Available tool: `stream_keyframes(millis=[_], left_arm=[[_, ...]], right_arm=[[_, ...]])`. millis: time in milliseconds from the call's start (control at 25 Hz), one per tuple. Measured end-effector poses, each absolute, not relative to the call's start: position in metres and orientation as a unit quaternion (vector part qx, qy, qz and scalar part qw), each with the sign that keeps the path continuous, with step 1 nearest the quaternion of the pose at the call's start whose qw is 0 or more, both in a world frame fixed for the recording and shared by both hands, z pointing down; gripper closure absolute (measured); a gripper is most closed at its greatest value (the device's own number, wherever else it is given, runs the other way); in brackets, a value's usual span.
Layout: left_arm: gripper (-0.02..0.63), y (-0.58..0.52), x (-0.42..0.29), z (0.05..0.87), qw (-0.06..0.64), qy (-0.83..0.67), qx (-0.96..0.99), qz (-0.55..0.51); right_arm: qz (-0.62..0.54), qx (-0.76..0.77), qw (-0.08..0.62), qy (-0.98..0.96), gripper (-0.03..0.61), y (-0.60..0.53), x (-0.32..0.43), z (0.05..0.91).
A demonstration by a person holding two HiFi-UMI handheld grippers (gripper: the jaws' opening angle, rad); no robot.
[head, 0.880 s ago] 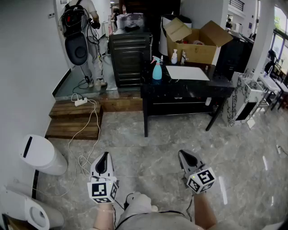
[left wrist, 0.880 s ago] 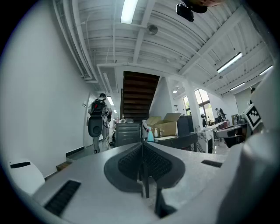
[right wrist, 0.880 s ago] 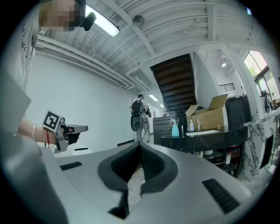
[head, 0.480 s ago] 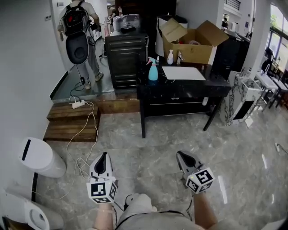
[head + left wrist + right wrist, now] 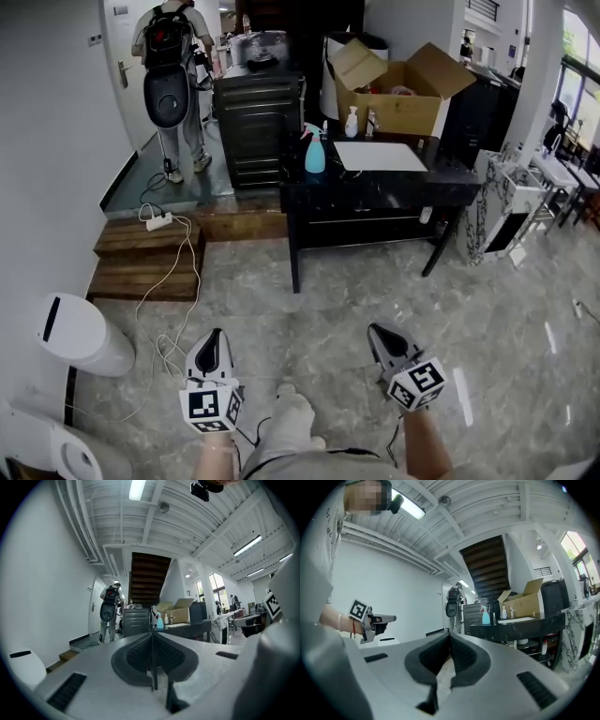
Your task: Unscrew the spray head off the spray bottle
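Note:
The blue spray bottle [image 5: 315, 151] with its pale spray head stands upright on the left end of a black table [image 5: 375, 187] across the room, far ahead of both grippers. It shows small in the left gripper view [image 5: 160, 620] and the right gripper view [image 5: 486, 616]. My left gripper [image 5: 214, 336] and right gripper [image 5: 377, 330] are held level over the marble floor, pointing toward the table. Both are shut with nothing between the jaws, as seen at the left gripper [image 5: 152, 632] and the right gripper [image 5: 449, 632].
An open cardboard box [image 5: 403, 86], small pump bottles [image 5: 352, 122] and a white sheet [image 5: 380, 155] share the table. A black cabinet [image 5: 248, 112] stands left of it. A person with a backpack [image 5: 173, 66], wooden steps [image 5: 145, 248] with a cable, and a white bin [image 5: 80, 333] are at left.
The person with the backpack has walked further off toward the door. My view has drifted a little; both grippers sit slightly lower in the head view, still shut.

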State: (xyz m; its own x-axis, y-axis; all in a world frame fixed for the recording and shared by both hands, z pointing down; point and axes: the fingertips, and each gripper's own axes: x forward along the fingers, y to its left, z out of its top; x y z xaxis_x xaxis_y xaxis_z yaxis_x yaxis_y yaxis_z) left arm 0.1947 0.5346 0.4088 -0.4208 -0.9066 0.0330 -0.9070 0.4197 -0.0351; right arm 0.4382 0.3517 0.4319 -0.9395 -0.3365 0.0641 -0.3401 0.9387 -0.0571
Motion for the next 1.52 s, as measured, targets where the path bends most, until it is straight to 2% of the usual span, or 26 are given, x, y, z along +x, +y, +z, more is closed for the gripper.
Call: stream_keyframes(millis=[520, 880, 1520], left_arm=[[0.601, 0.459, 0.101, 0.428, 0.034, -0.845, 0.533, 0.002], [0.601, 0.386, 0.040, 0.424, 0.034, -0.834, 0.551, 0.005], [0.601, 0.290, -0.045, 0.428, 0.019, -0.807, 0.589, 0.031]], right_arm=[[0.015, 0.175, 0.050, -0.983, 0.571, 0.266, 0.353, 0.437], [0.036, 0.194, 0.058, -0.979, 0.525, 0.202, 0.294, 0.441], [0.046, 0.233, 0.052, -0.970, 0.520, 0.130, 0.220, 0.449]])
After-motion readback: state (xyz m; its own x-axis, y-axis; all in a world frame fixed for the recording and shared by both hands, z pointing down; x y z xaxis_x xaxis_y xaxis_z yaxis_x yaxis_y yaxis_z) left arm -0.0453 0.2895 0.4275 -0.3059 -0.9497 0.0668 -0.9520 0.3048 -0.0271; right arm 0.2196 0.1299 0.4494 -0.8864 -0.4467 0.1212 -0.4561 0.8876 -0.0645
